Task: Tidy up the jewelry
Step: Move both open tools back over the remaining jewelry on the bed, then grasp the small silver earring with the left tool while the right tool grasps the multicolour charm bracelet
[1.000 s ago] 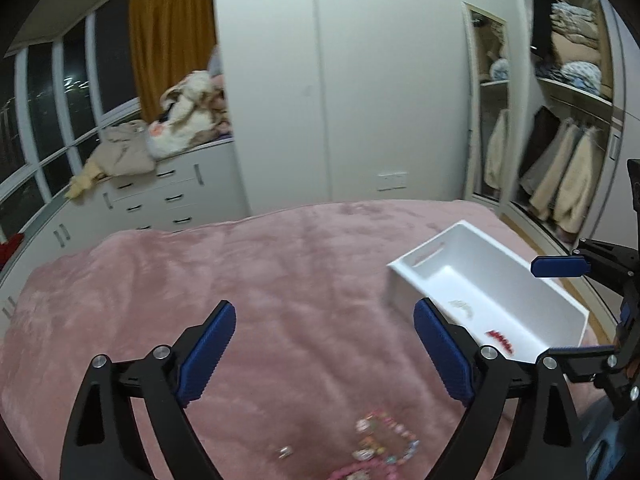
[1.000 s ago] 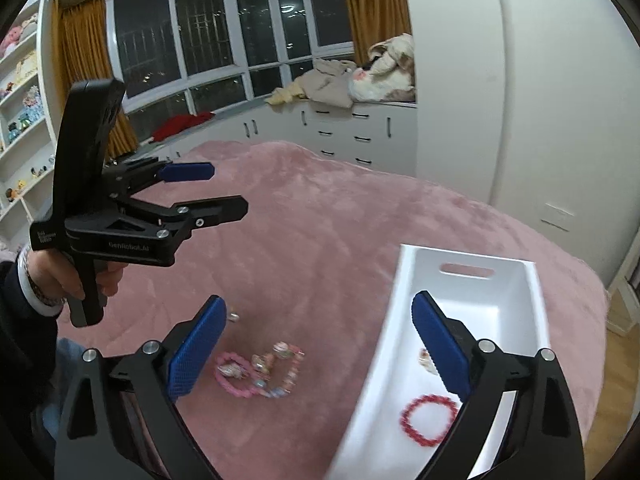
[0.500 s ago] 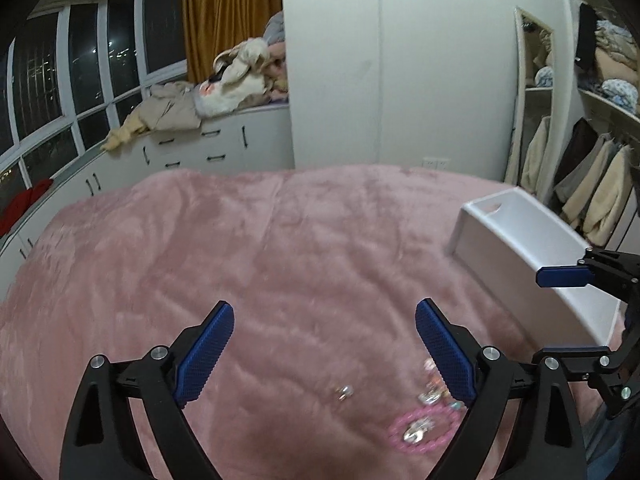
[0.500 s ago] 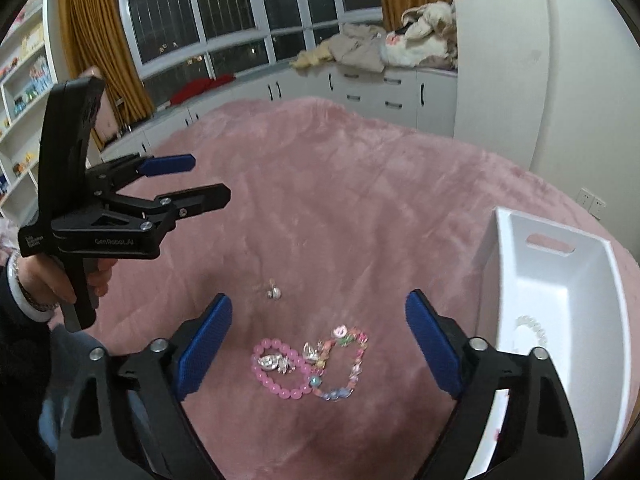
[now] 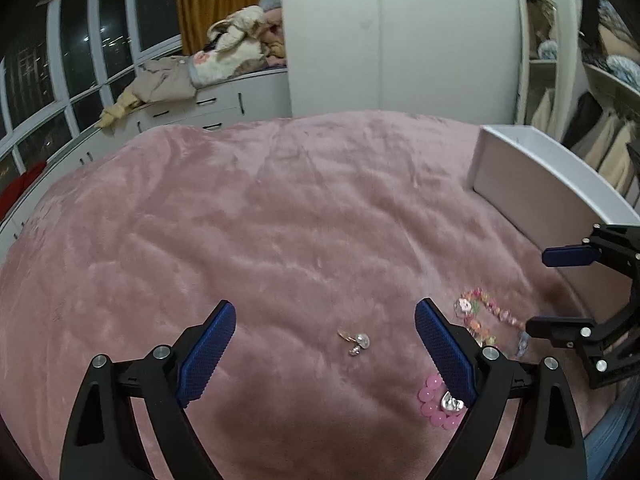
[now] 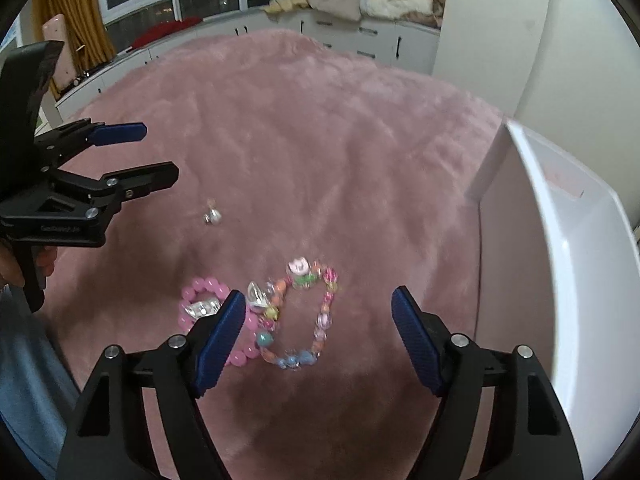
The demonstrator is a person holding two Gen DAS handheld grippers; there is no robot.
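Jewelry lies on a pink blanket (image 5: 280, 220). A small pearl earring (image 5: 357, 342) sits between the fingers of my open, empty left gripper (image 5: 324, 344); it also shows in the right wrist view (image 6: 213, 216). A pink bead bracelet (image 6: 200, 292) with a silver charm lies beside a multicolour bead bracelet (image 6: 316, 312), which sits between the fingers of my open, empty right gripper (image 6: 320, 332). In the left wrist view the pink bracelet (image 5: 434, 404) is partly hidden behind the right finger, and the multicolour bracelet (image 5: 480, 312) lies further right. A white bin (image 6: 560, 240) stands at the right.
The white bin (image 5: 540, 184) is at the blanket's right edge. My left gripper (image 6: 116, 156) shows at the left of the right wrist view, my right gripper (image 5: 568, 292) at the right of the left wrist view. White drawers with piled clothes (image 5: 208, 68) stand behind.
Both grippers have dropped lower and closer to the blanket. The right gripper has swung from over the bin to the bracelets; the earring now sits between the left fingers.
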